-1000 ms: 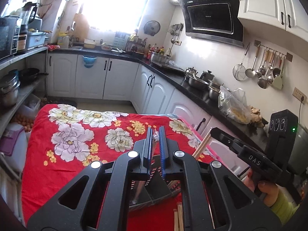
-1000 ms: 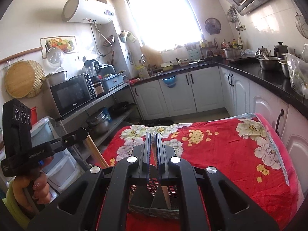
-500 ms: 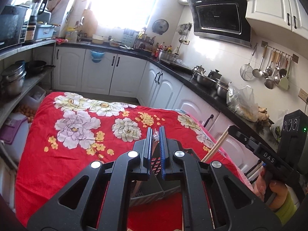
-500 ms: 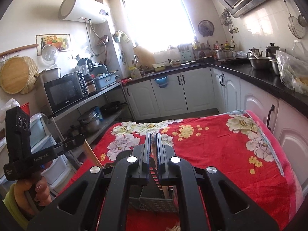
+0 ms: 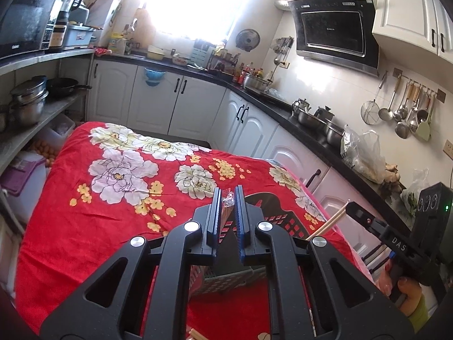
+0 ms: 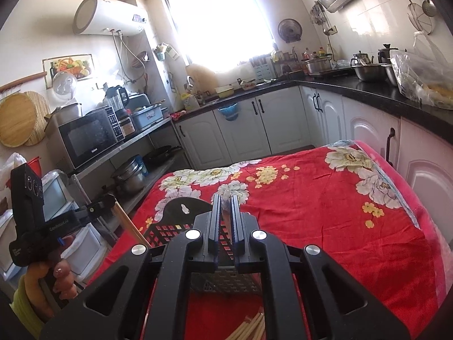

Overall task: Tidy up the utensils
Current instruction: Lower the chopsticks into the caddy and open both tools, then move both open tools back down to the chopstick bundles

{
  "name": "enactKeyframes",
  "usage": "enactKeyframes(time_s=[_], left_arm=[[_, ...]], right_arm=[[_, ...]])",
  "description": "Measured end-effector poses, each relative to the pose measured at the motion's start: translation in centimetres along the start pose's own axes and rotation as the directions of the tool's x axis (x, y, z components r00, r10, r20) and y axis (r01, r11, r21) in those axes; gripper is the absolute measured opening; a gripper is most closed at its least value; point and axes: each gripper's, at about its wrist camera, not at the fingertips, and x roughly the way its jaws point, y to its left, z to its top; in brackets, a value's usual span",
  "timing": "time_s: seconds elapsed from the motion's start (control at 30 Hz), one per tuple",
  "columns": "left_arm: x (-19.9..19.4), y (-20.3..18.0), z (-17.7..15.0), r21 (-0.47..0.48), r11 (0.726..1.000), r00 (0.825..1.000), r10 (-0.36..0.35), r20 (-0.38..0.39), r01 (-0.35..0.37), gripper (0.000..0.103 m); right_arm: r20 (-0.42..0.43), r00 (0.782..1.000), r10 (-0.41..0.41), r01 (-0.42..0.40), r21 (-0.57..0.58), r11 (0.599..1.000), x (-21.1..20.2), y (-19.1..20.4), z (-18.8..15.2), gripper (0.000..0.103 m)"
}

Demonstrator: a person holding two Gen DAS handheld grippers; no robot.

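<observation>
Left gripper [image 5: 228,198]: jaws clamped on a pair of chopsticks [image 6: 130,224] in a clear wrapper. Right gripper [image 6: 225,202]: jaws opening, a second pair of chopsticks [image 5: 328,222] between the pads, which touch it. Both grippers hang over a black perforated utensil basket [image 6: 172,228] resting on the red floral cloth [image 5: 93,206]. Loose chopsticks [image 6: 250,328] lie on the cloth just in front of the basket. White cabinets [image 5: 158,104] and a dark counter [image 6: 376,96] surround the table.
</observation>
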Motion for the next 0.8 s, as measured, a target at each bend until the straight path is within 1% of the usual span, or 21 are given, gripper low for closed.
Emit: enactKeyframes(time_s=[0.07,0.13,0.23,0.27,0.3,0.37,0.47,0.57,0.73,0.8], left_arm=[[-0.1,0.2,-0.2,-0.008,1.0,1.0,0.005,0.001,-0.005,0.008],[-0.1,0.3,-0.3,-0.016,1.0,1.0,0.007,-0.006,-0.007,0.011],[-0.4,0.5,-0.5,-0.025,1.0,1.0,0.019,-0.003,-0.019,0.025],[-0.5,0.6,-0.6,-0.028,0.999,1.0,0.02,-0.002,-0.02,0.029],[-0.6,0.7,-0.6,-0.03,0.999,1.0,0.019,-0.001,-0.019,0.03],[-0.9,0.7,-0.8,-0.035,0.999,1.0,0.021,0.003,-0.02,0.039],[-1.3,0.8,-1.1,-0.045,0.999,1.0,0.028,0.007,-0.028,0.051],[-1.7,0.7,-1.4,-0.044,0.998,0.999,0.037,0.01,-0.036,0.058],[-2.6,1.0,-2.0,-0.065,0.997,0.999,0.038,0.021,-0.037,0.083],[-2.8,1.0,-2.4,-0.067,0.997,0.999,0.034,0.014,-0.033,0.089]], right_arm=[[-0.009,1.0,-0.002,0.002,0.003,1.0,0.0,-0.1,-0.2,0.013],[-0.016,1.0,-0.004,0.004,0.008,1.0,0.1,-0.3,-0.3,0.014],[-0.018,1.0,-0.013,0.013,0.011,1.0,-0.1,-0.4,-0.5,0.021],[-0.016,1.0,-0.018,0.018,0.01,1.0,-0.2,-0.4,-0.6,0.026],[-0.015,1.0,-0.022,0.022,0.008,1.0,-0.3,-0.5,-0.7,0.029],[-0.014,1.0,-0.027,0.027,0.004,1.0,-0.6,-0.5,-1.0,0.032],[-0.013,0.999,-0.038,0.038,0.002,0.999,-1.0,-0.6,-1.3,0.045],[-0.013,0.999,-0.043,0.043,-0.002,0.999,-1.5,-0.6,-1.6,0.049],[-0.013,0.999,-0.05,0.049,-0.018,0.999,-2.2,-0.4,-2.2,0.056],[-0.015,0.999,-0.053,0.052,-0.018,0.998,-2.5,-0.4,-2.4,0.059]])
